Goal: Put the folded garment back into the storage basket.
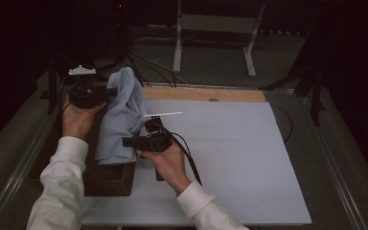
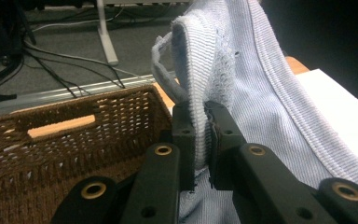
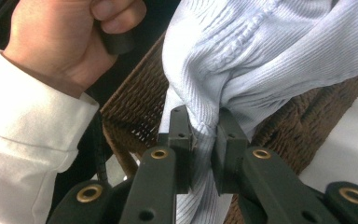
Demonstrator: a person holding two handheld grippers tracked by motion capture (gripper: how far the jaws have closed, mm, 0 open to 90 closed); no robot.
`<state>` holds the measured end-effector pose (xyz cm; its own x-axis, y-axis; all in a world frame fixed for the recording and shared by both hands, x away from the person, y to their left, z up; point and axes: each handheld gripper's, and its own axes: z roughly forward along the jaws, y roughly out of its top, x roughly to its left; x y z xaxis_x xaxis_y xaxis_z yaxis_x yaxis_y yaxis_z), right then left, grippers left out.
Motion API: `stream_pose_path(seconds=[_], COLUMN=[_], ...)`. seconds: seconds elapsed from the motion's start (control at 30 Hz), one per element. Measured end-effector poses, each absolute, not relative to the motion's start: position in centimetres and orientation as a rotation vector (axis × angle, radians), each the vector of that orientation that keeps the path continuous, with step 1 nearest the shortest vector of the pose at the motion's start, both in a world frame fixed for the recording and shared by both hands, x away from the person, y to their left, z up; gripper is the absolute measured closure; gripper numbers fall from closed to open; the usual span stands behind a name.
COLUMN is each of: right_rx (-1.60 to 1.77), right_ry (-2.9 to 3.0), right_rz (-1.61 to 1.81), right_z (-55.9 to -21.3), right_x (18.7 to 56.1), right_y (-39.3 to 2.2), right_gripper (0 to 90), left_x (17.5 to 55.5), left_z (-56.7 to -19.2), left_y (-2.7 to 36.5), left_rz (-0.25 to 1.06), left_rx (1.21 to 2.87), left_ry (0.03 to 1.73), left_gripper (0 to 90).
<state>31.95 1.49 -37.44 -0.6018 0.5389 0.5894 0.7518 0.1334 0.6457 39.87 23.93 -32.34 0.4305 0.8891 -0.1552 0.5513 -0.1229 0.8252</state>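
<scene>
A pale blue knitted garment (image 1: 120, 115) hangs between my two grippers over a brown wicker basket (image 1: 110, 179) at the table's left. My left gripper (image 1: 109, 89) is shut on the garment's upper part; in the left gripper view its jaws (image 2: 201, 140) pinch a ribbed edge of the cloth (image 2: 261, 93). Lower and to the right, my right gripper (image 1: 127, 142) is shut on a bunched fold; the right gripper view has the black jaws (image 3: 204, 140) squeezing the cloth (image 3: 261, 56) in front of the basket's rim (image 3: 135, 112).
The basket (image 2: 51, 154) stands on the left edge of a white board (image 1: 230, 158) that covers the table. A strip of wood (image 1: 206, 94) runs along the board's far side. Cables and a stand's legs (image 1: 249, 52) lie on the floor beyond.
</scene>
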Motion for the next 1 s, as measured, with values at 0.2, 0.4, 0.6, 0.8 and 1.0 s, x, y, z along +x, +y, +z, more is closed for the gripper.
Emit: stream_pose_path(seconds=[0.2,0.4,0.6,0.8,1.0], right_rx=[-1.273,-1.264,-1.257,-1.260,-1.260], right_ry=[-2.204,-2.209,-2.213,-2.212,-2.211], right_rz=[-1.449,-1.450,-1.449,-1.438,-1.428], right_z=[-37.7,-37.8,-37.9,-38.3,-38.7], right_x=[31.9,31.9,31.9,32.0,32.0], right_y=[2.2,2.9,3.5,3.9,4.4], right_gripper=[80.0,80.0,80.1,80.1,80.1], left_x=[39.8,39.7,39.6,39.5,39.5], left_z=[-32.4,-32.4,-32.5,-32.7,-32.8], left_y=[24.5,25.0,25.7,26.1,26.5], left_rz=[0.486,0.491,0.497,0.500,0.505], left_rx=[1.797,1.790,1.783,1.783,1.789], left_ry=[1.248,1.259,1.271,1.283,1.293], left_gripper=[83.5,83.5,83.5,83.5,83.5])
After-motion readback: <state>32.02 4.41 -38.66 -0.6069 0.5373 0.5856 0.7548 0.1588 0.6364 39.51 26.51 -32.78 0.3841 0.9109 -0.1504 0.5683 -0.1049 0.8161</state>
